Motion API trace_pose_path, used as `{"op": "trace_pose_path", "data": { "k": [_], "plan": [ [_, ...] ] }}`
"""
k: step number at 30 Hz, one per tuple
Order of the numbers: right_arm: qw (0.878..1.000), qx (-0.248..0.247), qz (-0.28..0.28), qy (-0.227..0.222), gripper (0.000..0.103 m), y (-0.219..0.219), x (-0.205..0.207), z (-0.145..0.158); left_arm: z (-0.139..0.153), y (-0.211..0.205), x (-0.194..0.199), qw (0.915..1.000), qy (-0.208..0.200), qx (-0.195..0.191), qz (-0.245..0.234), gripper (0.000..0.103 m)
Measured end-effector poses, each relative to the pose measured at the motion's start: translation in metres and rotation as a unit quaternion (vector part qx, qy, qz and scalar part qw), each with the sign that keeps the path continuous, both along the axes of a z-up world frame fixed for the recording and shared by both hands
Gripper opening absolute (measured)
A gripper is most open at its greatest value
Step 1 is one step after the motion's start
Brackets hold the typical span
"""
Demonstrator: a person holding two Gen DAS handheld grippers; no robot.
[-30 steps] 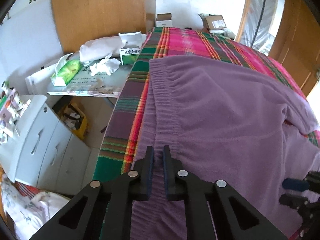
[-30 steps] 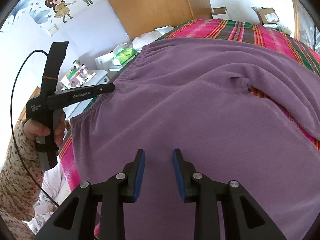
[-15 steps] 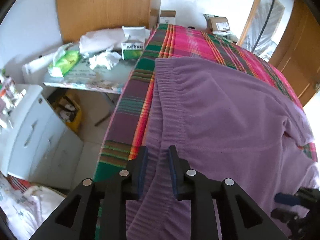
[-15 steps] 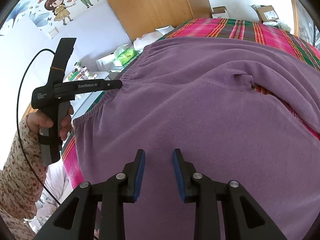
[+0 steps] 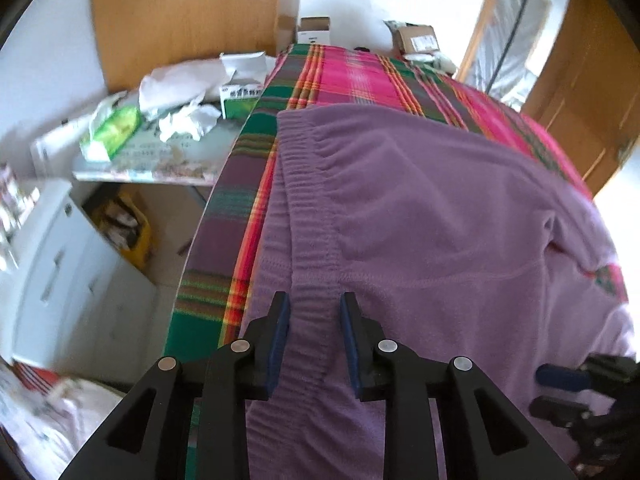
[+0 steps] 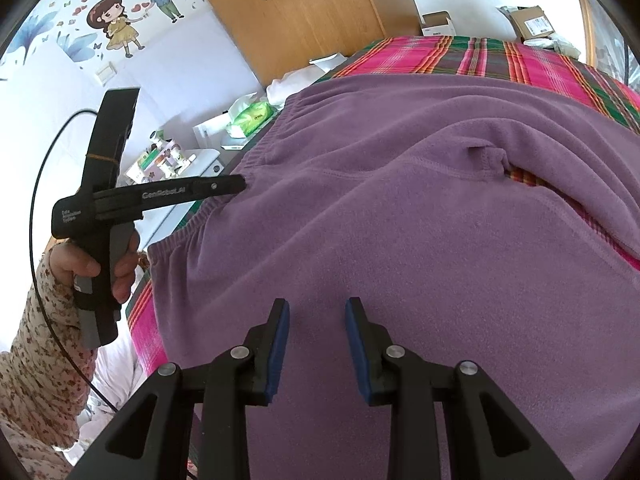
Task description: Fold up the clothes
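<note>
in the left wrist view, left tool (image 5: 311, 308) low in front, blue pads apart, straddling the gathered elastic waistband (image 5: 310, 216) of purple fleece trousers (image 5: 432, 216); cannot tell whether the pads press the cloth, a gap showing on each side. at the lower right edge, tips of the right tool (image 5: 556, 390) over the same cloth. trousers spread across a bed with a pink, green and purple plaid blanket (image 5: 360, 80), waistband along the bed's left edge. beyond the edge, white drawers (image 5: 64, 276), then a cluttered bench (image 5: 152, 156) with a green tissue pack (image 5: 114, 130), a small green box (image 5: 240, 100) and crumpled paper. farther, a wooden wardrobe (image 5: 192, 12) and cardboard boxes (image 5: 416, 36).

in the right wrist view, right tool (image 6: 314, 312) apart, empty, above the trouser cloth (image 6: 400, 240). to the left, a hand (image 6: 100, 268) in a floral sleeve (image 6: 36, 344) gripping the left tool's handle, its tip (image 6: 234, 184) at the waistband. behind, a cartoon couple sticker (image 6: 132, 20) on the wall.
</note>
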State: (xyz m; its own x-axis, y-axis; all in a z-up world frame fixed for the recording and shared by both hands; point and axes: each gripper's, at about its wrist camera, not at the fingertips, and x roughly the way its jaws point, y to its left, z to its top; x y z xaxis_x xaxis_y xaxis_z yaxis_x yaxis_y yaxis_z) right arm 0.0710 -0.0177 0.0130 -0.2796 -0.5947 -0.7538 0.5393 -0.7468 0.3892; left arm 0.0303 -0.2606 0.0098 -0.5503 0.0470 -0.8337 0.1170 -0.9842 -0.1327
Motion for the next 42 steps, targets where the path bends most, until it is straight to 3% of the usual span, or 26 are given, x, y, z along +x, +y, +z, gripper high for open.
{"op": "trace_pose_path", "data": {
  "k": [2,10,12,15,21,27,33,40,42],
  "plan": [
    [1.000,0.000,-0.001,0.001,0.030,-0.001,0.000,0.000,0.000,-0.004,0.003,0.9999,-0.001,0.015,0.004,0.026],
    [1.000,-0.003,-0.006,0.000,0.030,-0.003,0.000,0.000,0.000,0.003,0.000,0.9999,-0.009,0.005,-0.004,0.026],
    [1.000,-0.003,-0.010,0.000,0.030,-0.003,0.000,0.000,0.002,0.003,0.002,1.0000,-0.003,-0.004,0.001,0.012],
    [1.000,0.000,-0.012,0.003,0.030,-0.006,0.000,0.001,0.006,-0.003,0.006,0.9998,0.012,-0.005,0.016,0.006],
    [1.000,-0.011,-0.006,-0.005,0.032,-0.012,-0.001,0.001,0.019,-0.008,0.012,0.9983,0.040,-0.024,0.036,0.005],
    [1.000,-0.005,0.013,-0.005,0.032,-0.021,0.004,-0.001,0.001,-0.010,0.007,0.9983,0.022,-0.030,0.046,0.005],
    [1.000,-0.006,0.014,-0.006,0.032,-0.016,-0.001,0.004,0.000,-0.008,0.007,0.9981,0.021,-0.037,0.045,0.006],
    [1.000,0.004,-0.002,0.024,0.032,0.001,-0.018,0.023,0.009,-0.016,0.006,0.9984,0.033,-0.013,0.044,0.008],
    [0.999,0.009,-0.003,0.032,0.032,0.003,-0.024,0.027,0.014,-0.017,0.004,0.9983,0.038,-0.013,0.043,0.016]
  ]
}}
